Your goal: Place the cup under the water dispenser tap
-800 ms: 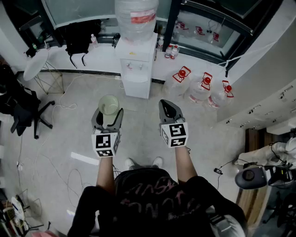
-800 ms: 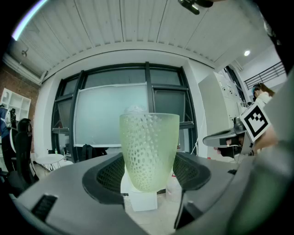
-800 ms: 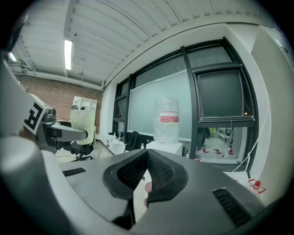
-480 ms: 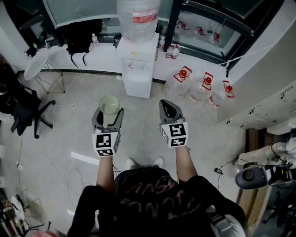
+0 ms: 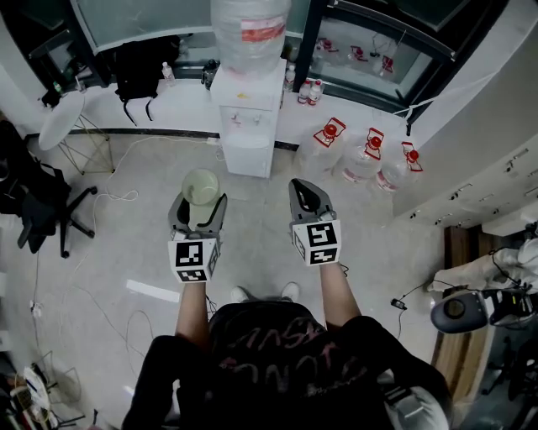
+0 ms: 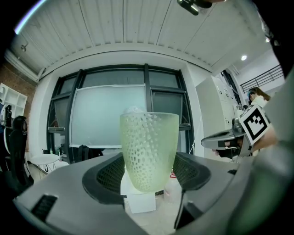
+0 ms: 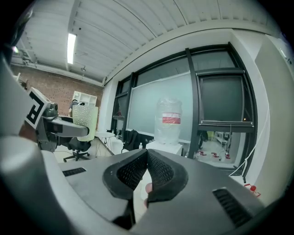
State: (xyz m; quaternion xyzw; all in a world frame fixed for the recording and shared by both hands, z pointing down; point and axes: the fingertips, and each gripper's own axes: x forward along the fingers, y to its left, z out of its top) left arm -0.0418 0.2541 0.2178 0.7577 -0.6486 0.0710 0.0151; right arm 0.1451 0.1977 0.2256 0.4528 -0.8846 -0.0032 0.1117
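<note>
A pale green dimpled cup [image 5: 200,188] stands upright between the jaws of my left gripper [image 5: 198,203], which is shut on it. In the left gripper view the cup [image 6: 149,151] fills the middle, gripped near its base by both pads. My right gripper [image 5: 304,195] is level with it to the right, shut and empty, with its pads touching [image 7: 147,158]. The white water dispenser [image 5: 245,117], topped by a large bottle [image 5: 250,25], stands against the far wall ahead of both grippers. Seen past my right gripper, the dispenser [image 7: 168,148] is some way off.
Three water jugs with red caps [image 5: 366,159] sit on the floor right of the dispenser. A black office chair [image 5: 42,214] and a round white table [image 5: 63,117] are at the left. Cables [image 5: 109,197] trail over the floor. A black bag [image 5: 139,67] lies on the ledge.
</note>
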